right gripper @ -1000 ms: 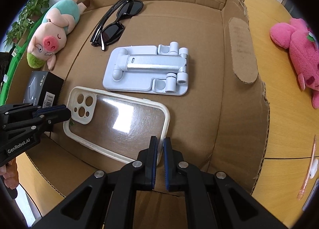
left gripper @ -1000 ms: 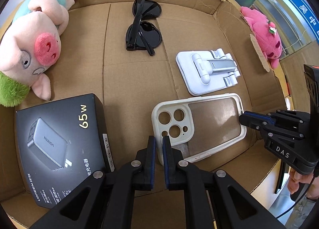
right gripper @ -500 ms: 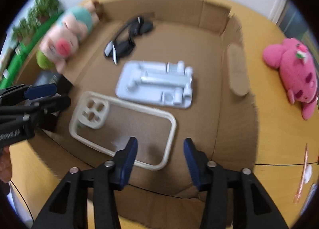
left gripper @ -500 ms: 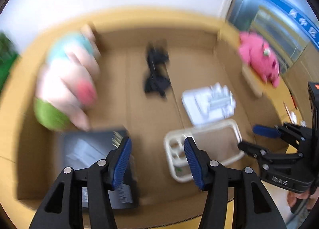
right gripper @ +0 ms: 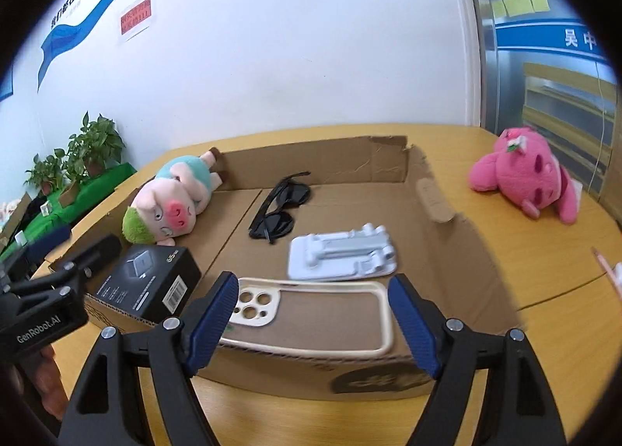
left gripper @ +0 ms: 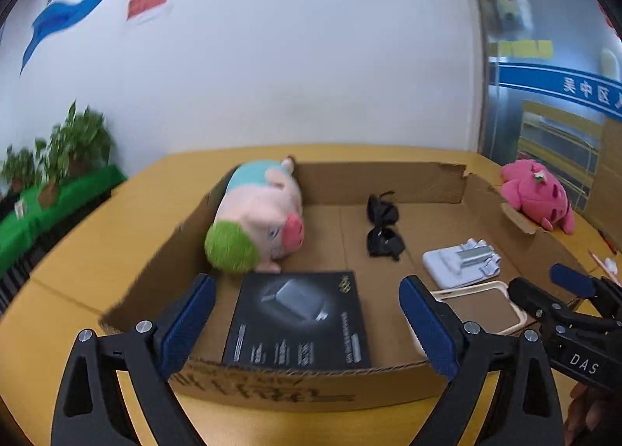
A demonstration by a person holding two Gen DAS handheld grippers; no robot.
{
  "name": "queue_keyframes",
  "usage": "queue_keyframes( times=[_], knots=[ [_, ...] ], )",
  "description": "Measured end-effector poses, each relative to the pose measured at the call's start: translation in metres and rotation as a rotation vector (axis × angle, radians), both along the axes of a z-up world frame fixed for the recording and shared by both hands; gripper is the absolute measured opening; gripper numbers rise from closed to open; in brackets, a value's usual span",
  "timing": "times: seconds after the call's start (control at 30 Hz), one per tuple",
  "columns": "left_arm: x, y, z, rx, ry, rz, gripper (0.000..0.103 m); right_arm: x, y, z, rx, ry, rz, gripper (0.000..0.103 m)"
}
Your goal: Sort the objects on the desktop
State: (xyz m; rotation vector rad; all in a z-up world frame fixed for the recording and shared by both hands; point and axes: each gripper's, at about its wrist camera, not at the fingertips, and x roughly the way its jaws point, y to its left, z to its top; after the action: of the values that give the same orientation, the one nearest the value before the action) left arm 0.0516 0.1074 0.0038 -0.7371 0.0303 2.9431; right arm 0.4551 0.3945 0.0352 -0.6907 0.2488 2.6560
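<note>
A shallow cardboard box (left gripper: 295,387) (right gripper: 342,368) on a yellow table holds a pig plush (left gripper: 264,220) (right gripper: 171,205), black sunglasses (left gripper: 383,228) (right gripper: 282,209), a white phone stand (left gripper: 462,263) (right gripper: 342,255), a cream phone case (left gripper: 482,306) (right gripper: 311,313) and a black charger box (left gripper: 299,321) (right gripper: 147,282). My left gripper (left gripper: 307,321) is open and empty, in front of the box's near wall. My right gripper (right gripper: 313,321) is open and empty, in front of the near wall by the phone case.
A pink plush (left gripper: 536,197) (right gripper: 525,177) lies on the table to the right of the box. A pink pen (right gripper: 604,267) lies at the far right. Potted plants (right gripper: 77,158) stand on a green ledge at the left. A white wall is behind.
Both grippers have let go of the phone case, opened wide and pulled back and up out of the box. The case now lies in the box.
</note>
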Motion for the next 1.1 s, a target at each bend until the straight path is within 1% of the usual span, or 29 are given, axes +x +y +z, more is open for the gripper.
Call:
queue_keyframes(
  times=[0.07,0.1,0.17,0.2,0.27,0.37,0.43,0.5,0.53,1.1],
  knots=[
    [-0.003,-0.002,-0.012,0.008,-0.025,0.019,0.097,-0.002,-0.006,-0.002,0.042,-0.009,-0.014,0.084],
    [-0.003,-0.001,-0.017,-0.003,-0.012,0.011,0.097,-0.004,-0.010,-0.003,0.073,-0.016,-0.023,0.084],
    [0.003,0.003,-0.021,-0.037,0.029,-0.003,0.097,-0.001,-0.011,-0.005,0.073,0.004,-0.030,0.085],
    [0.005,0.002,-0.021,-0.030,0.045,-0.007,0.097,0.001,-0.012,-0.006,0.083,0.015,-0.034,0.086],
    [0.007,0.001,-0.022,-0.027,0.051,-0.012,0.098,0.004,-0.013,-0.008,0.100,0.036,-0.041,0.088],
    [0.006,0.000,-0.025,-0.029,0.047,-0.011,0.098,0.003,-0.012,-0.009,0.095,0.031,-0.052,0.090],
    [0.006,0.000,-0.025,-0.029,0.048,-0.011,0.098,0.003,-0.010,-0.010,0.094,0.028,-0.065,0.093],
    [0.006,0.000,-0.024,-0.029,0.047,-0.013,0.099,0.003,-0.008,-0.010,0.093,0.022,-0.094,0.102],
    [0.005,0.000,-0.023,-0.031,0.045,-0.012,0.100,0.003,-0.007,-0.010,0.088,0.022,-0.093,0.102],
    [0.006,0.001,-0.022,-0.029,0.046,-0.012,0.100,0.003,-0.006,-0.010,0.091,0.022,-0.090,0.102]
  ],
)
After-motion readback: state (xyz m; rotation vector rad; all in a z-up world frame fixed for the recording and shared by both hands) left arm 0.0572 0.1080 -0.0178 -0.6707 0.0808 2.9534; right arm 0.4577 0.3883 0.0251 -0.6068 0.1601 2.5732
